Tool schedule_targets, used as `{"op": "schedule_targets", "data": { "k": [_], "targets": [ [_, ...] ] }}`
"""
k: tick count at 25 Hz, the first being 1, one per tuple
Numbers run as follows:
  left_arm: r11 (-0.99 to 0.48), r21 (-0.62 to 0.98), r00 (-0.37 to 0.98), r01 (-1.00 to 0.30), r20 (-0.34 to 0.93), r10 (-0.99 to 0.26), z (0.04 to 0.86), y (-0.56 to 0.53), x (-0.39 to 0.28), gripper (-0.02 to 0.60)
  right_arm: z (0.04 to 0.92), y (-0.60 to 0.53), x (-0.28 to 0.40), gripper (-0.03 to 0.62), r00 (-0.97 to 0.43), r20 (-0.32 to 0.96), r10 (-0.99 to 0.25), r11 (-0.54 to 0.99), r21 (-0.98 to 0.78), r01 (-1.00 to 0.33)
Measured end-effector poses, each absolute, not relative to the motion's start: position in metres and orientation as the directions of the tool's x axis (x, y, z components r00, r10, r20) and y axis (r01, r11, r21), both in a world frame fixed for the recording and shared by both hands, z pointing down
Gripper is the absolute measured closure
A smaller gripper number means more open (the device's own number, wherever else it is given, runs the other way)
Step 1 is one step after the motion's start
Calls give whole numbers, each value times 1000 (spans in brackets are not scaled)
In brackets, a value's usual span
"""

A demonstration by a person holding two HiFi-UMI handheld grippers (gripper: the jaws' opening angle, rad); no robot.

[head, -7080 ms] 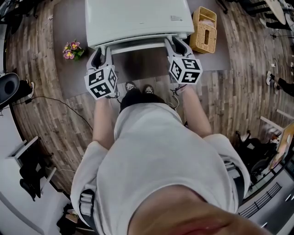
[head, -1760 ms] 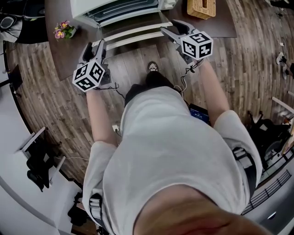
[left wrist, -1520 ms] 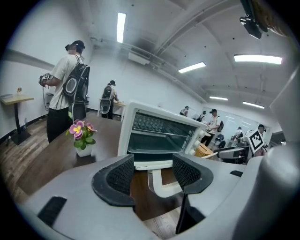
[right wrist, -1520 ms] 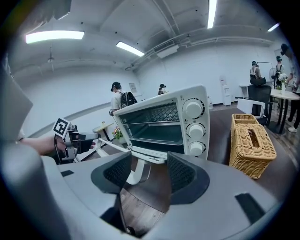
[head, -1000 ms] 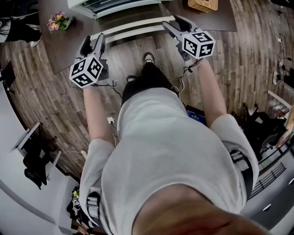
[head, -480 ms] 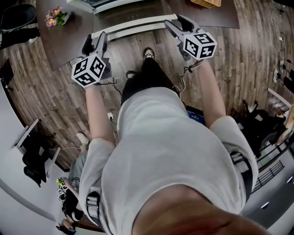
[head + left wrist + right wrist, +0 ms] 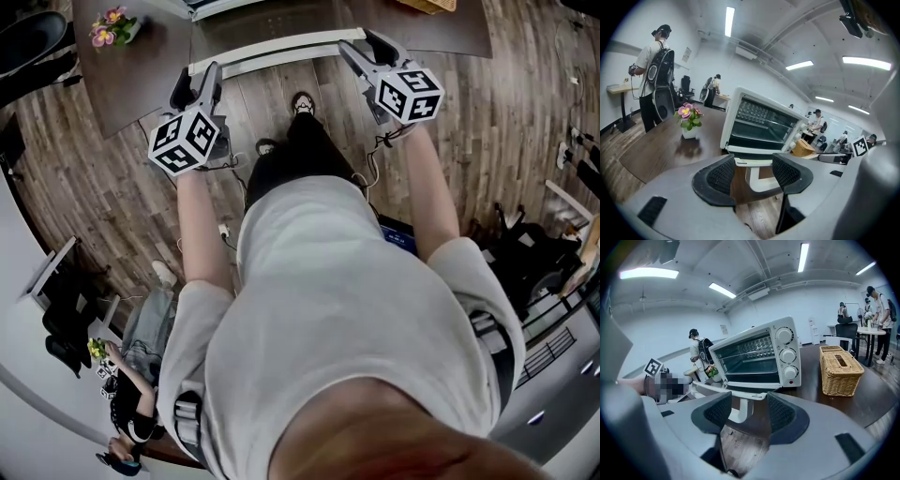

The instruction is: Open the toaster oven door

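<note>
**A:** Where is the toaster oven [image 7: 761, 124] now, and what about its door [image 7: 726, 392]?

**B:** The oven stands on the dark tabletop [image 7: 141, 66], close to its front edge. A flower pot [image 7: 689, 119] is towards the left edge and a basket [image 7: 839, 369] towards the right edge. The door lies folded down, almost flat, so I see the racks inside. Its white handle [image 7: 272, 52] is at about the front edge of the tabletop. I judge the opening as done, or very nearly.

**A:** What are the tools doing?

**B:** The left gripper [image 7: 195, 82] is near the left end of the handle and the right gripper [image 7: 366, 47] is near the right end. In both gripper views the jaws stand apart and the pads pinch nothing. The handle shows only through the gap, a little beyond the pads. So each tool is unclenched and holds nothing.

**A:** Why one at each end?

**B:** I think so that a wide door is guided evenly, without twisting. The jaws are apart probably because a door lying flat needs no more support.

**A:** And the arms?

**B:** Both forearms [image 7: 202, 234] reach forward, nearly parallel, with the grippers pointing at the oven. The right one reaches slightly further than the left. Whether a jaw tip touches the handle, I cannot tell.
</note>
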State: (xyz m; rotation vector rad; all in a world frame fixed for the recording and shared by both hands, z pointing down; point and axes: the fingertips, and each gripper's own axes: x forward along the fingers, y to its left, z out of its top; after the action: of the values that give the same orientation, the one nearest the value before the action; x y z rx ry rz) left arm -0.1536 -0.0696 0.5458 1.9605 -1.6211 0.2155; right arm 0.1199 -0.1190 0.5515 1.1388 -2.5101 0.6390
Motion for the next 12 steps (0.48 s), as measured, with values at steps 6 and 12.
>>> {"op": "schedule_targets", "data": {
  "k": [6,12],
  "targets": [
    [-103,309,248,-946,478,-842,554,-63,-152,316,560,-112,120,362,-630,457,-628,584,-258,-769],
    [-114,293,252,-949,493,-833,568,-58,-155,318,574,-107,117,362,-615,464,-638,575,-244,-781]
  ]
}}
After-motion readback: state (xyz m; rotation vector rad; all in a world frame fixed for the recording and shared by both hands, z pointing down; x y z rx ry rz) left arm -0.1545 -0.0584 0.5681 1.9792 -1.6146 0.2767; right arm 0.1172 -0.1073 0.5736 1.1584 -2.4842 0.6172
